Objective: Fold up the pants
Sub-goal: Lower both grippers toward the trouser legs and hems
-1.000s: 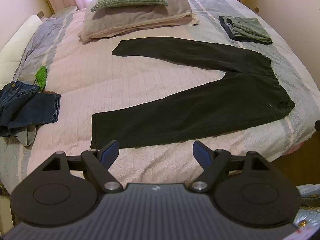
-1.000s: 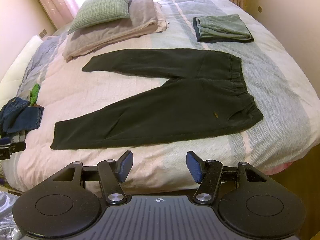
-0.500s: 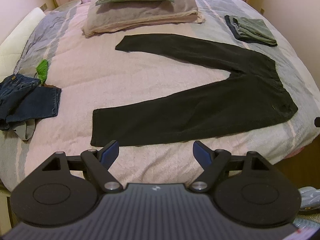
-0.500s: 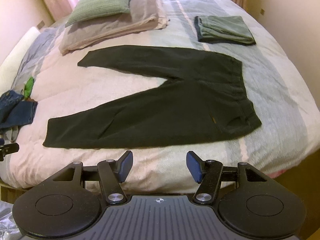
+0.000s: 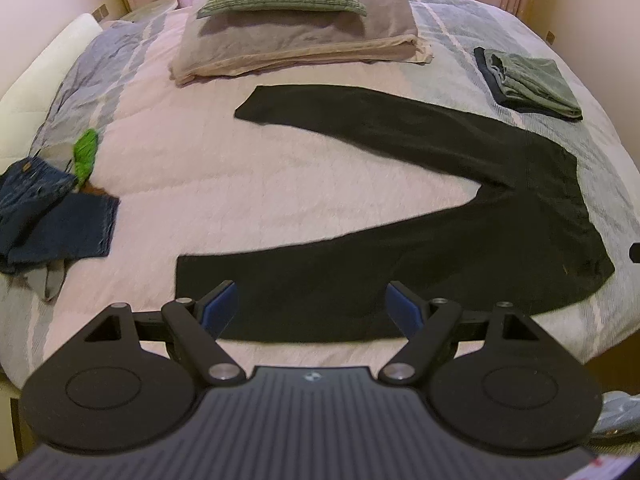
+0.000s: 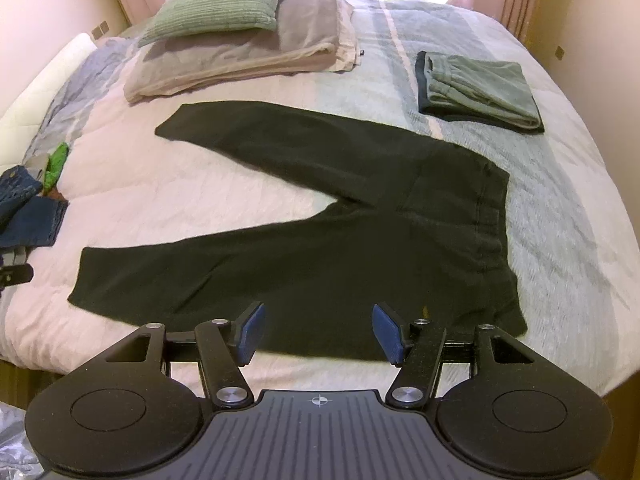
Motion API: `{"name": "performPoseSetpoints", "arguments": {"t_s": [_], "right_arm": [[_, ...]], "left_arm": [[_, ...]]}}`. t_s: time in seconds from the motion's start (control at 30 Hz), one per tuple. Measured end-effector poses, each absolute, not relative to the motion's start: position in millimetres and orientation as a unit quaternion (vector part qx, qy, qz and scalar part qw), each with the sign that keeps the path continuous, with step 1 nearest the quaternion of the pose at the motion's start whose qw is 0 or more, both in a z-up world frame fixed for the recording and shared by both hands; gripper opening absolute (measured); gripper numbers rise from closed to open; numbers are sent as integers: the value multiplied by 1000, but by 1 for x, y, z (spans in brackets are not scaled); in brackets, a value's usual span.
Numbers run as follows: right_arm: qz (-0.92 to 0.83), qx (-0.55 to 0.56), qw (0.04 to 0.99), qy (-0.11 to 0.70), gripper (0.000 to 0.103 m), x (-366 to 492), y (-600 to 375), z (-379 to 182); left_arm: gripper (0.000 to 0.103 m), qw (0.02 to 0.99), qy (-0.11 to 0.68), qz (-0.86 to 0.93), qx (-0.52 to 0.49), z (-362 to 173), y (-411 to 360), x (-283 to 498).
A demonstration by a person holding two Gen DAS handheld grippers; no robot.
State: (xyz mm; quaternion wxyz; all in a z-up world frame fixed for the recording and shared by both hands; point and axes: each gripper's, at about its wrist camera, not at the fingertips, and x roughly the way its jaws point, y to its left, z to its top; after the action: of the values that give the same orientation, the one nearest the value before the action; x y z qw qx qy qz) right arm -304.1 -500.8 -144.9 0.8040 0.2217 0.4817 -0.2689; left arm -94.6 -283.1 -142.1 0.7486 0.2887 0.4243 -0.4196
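Two grippers hang over the near edge of the bed [image 6: 560, 216], both with their blue pads spread wide and nothing between them. The black pants [image 6: 320, 248] lie flat on the quilt, legs splayed in a V, waistband toward the right side of the bed, cuffs toward the left. Judging by where each one points, the left gripper [image 5: 310, 306] is lined up over the cuff end of the nearer leg and the right gripper [image 6: 318, 330] over the nearer corner of the waistband. The sensible first fold, I would say, is to bring the nearer leg up onto the farther one, so each gripper should come down on the pants' near edge and pinch only that leg's cloth, not the quilt beneath. Lifting both ends together and keeping the fabric taut between them would stop the middle from sagging and creasing. The folded green clothes [image 6: 476, 88] beyond the waistband and the jeans [image 5: 52, 216] off the cuff end sit well clear of the pants, so neither should get in the way.
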Motion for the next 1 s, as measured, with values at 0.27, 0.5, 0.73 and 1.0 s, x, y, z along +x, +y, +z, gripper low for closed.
{"name": "performPoseSetpoints", "arguments": {"t_s": [0.27, 0.5, 0.73, 1.0], "right_arm": [[-256, 214, 797, 503, 57, -283, -581, -166], [-237, 212, 799, 510, 57, -272, -640, -198], [-227, 241, 822, 463, 57, -273, -714, -238], [-207, 235, 844, 436, 57, -240, -814, -300]], "left_arm": [[78, 747, 424, -418, 297, -157, -369, -100], [78, 745, 415, -422, 308, -187, -431, -96], [78, 719, 386, -483, 317, -236, -504, -66], [72, 643, 299, -603, 365, -319, -626, -18]]}}
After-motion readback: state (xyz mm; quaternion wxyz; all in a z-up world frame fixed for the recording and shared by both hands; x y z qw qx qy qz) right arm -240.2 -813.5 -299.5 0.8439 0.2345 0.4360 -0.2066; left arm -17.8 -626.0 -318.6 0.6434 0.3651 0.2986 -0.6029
